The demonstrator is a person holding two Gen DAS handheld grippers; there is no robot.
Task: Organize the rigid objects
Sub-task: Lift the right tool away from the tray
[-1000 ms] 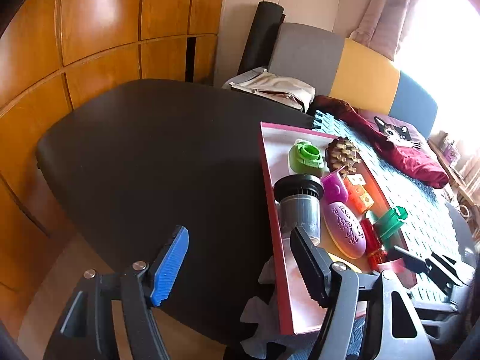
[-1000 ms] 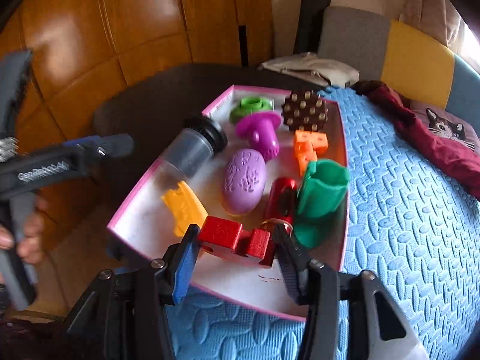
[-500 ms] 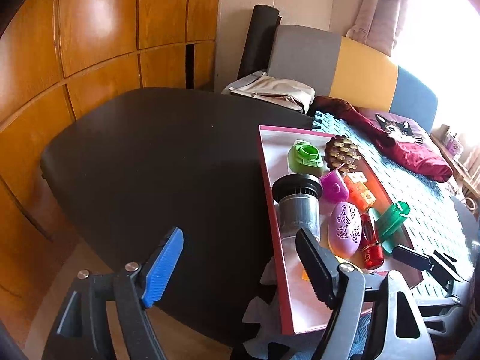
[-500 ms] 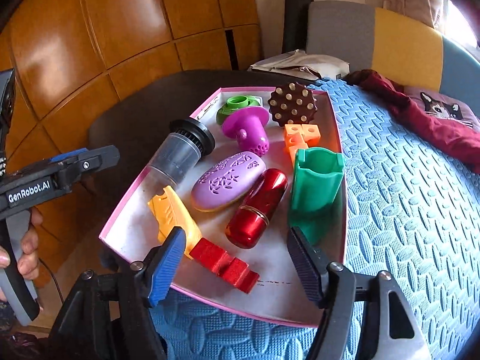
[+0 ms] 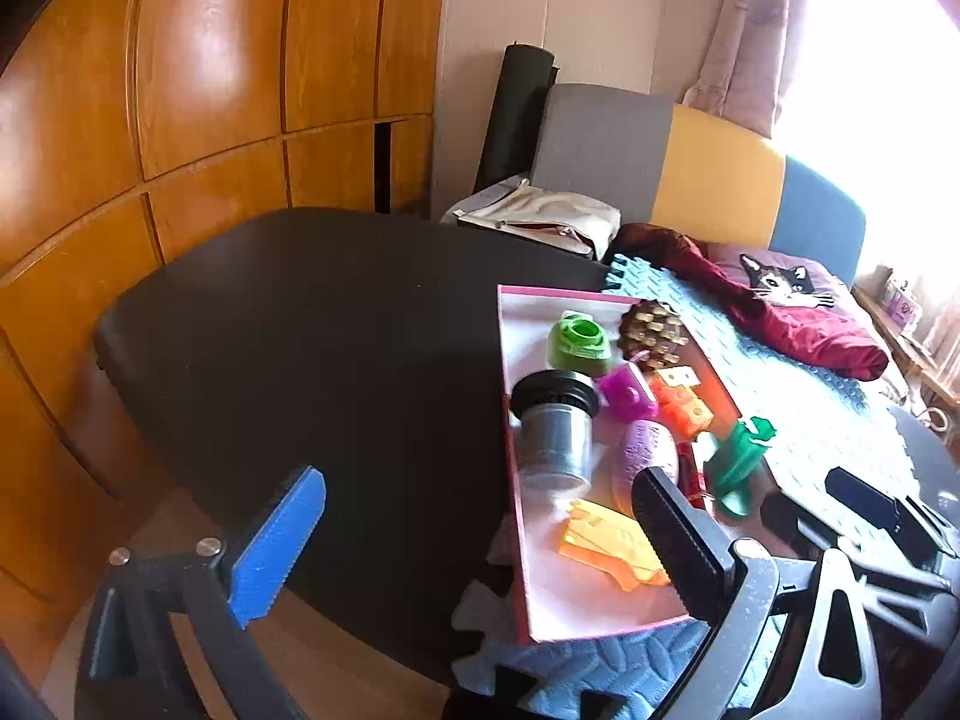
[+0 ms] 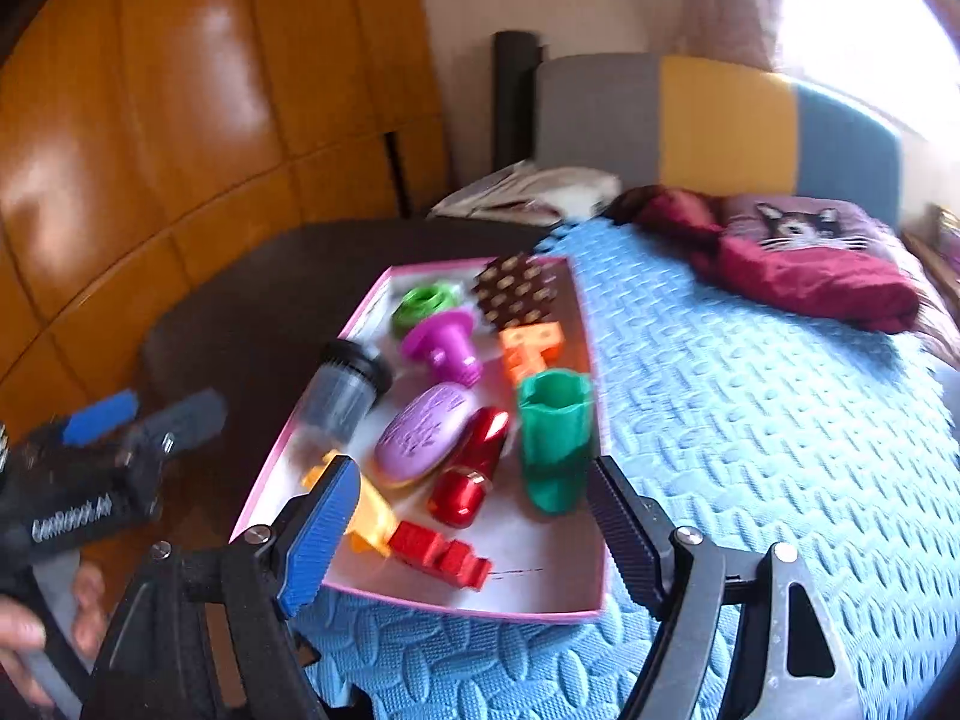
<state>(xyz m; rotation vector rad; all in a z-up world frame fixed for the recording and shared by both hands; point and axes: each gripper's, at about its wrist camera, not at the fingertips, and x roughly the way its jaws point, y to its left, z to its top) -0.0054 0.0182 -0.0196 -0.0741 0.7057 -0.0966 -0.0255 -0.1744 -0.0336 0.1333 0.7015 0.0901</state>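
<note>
**Tray loaded, both grippers empty and opening**

Table point(image 5: 312, 324): dark, round-edged, with a blue foam mat point(image 6: 750, 420) over its right part.

Tray point(image 6: 540, 600): white floor, pink rim, lying on the mat with its left edge over bare table. All the loose pieces sit inside it.

Contents, right wrist view, large to small:
- Clear jar point(image 6: 345, 393), black cap. On its side, long axis running 1 to 7 o'clock, cap toward 1. Judged light, smooth and prone to roll; take it across the body just below the cap.
- Green cup point(image 6: 555, 438), fluted, mouth toward 12. Stiff ribs should give good purchase.
- Purple oval point(image 6: 423, 432), embossed, long axis 2 to 8. Flat; pinch across the short width.
- Red capsule point(image 6: 471, 471), glossy, axis 1 to 7. Judged slippery; grip mid-length.
- Brown studded ball point(image 6: 513, 291), at the far rim.
- Magenta mushroom point(image 6: 447, 339).
- Orange blocks point(image 6: 531, 348).
- Green ring point(image 6: 423, 303).
- Yellow piece point(image 6: 372, 510).
- Red block point(image 6: 441, 552), nearest, axis 10 to 4. Rigid, flat faces; easy pinch across the narrow side.

Left gripper point(image 5: 474, 534): jaws opening, wide, nothing between them.

Right gripper point(image 6: 471, 537): jaws opening; the red block lies between the fingers in view, but no pad touches it.
</note>
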